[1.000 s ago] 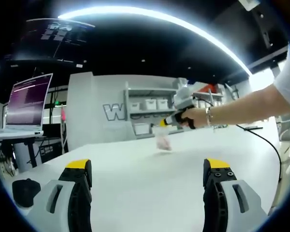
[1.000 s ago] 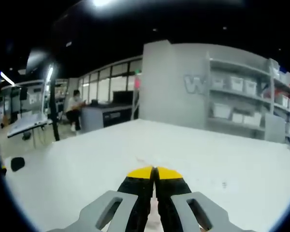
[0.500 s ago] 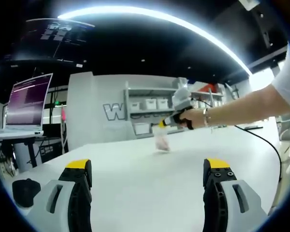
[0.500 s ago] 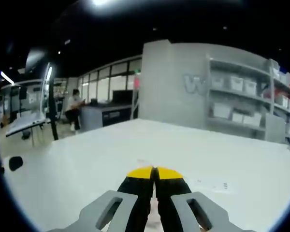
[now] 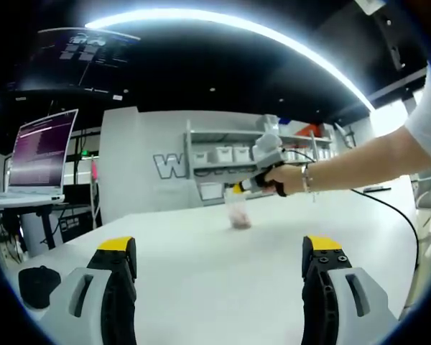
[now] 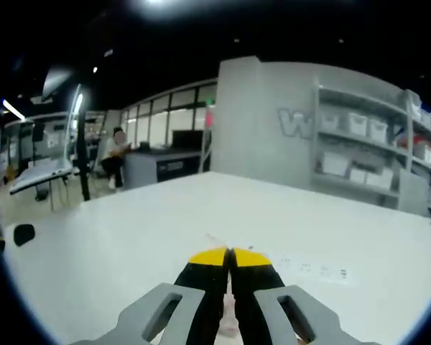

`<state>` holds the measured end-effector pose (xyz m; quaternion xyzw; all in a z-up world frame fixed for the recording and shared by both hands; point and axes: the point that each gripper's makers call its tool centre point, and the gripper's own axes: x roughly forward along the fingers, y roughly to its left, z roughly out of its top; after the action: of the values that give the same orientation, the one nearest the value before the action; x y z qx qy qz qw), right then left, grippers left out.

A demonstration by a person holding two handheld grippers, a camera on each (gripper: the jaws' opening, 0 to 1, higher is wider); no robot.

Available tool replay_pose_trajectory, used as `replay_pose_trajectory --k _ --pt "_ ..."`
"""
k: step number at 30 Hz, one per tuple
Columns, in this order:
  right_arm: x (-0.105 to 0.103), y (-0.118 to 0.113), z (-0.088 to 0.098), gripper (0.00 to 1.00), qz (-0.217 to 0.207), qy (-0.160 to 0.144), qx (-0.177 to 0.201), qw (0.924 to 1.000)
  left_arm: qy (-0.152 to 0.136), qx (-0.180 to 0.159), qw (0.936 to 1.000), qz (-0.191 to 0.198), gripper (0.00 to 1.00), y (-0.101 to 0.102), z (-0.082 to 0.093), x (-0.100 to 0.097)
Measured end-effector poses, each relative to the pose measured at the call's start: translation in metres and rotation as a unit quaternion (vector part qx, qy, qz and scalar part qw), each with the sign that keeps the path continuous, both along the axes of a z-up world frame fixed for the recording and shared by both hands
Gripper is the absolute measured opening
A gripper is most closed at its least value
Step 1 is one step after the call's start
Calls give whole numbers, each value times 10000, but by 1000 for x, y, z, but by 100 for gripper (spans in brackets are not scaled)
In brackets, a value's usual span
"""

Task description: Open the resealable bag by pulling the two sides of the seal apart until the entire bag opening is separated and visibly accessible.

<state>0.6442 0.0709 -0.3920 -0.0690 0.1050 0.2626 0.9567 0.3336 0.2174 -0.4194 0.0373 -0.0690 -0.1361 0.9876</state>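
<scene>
1. Since the earlier frame, the right gripper [image 5: 238, 188], as seen from the left gripper view, had shifted slightly left and lowered a little over the white table [image 5: 223, 266], carrying the resealable bag [image 5: 238, 214] with it; the left gripper [image 5: 219, 260] had stayed put.
2. Bag position: hanging from the right gripper's tips, its lower end at or just above the tabletop, well apart from the left gripper. Contact with the table could not be resolved.
3. Right gripper state: in the right gripper view its jaws [image 6: 230, 260] were pressed together, with a sliver of pale film between them, judged to be the bag's top edge.
4. Left gripper state: jaws spread wide, holding and touching nothing.
5. Risk: only one side of the seal appeared pinched. If both layers were caught together, pulling would not part them.
6. Risk: the film is thin and slippery; a hard tug from the left could drag it out of the grip.
7. Risk: the dangling bag may swing, so the left jaws could miss the free lip.
</scene>
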Motion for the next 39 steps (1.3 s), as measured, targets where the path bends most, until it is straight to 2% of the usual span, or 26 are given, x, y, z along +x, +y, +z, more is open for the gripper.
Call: replay_pose_trajectory --k 15,29,39 --pt "-11 8 -28 0 238 252 -60 9994 13 19 10000 -10 94 -2 -1 0" --pt "-20 13 -36 0 418 435 151 9981 29 57 10000 -37 94 -6 -2 -1" --pt "-23 18 -39 1 517 471 116 9975 34 58 10000 -37 94 -6 -2 -1"
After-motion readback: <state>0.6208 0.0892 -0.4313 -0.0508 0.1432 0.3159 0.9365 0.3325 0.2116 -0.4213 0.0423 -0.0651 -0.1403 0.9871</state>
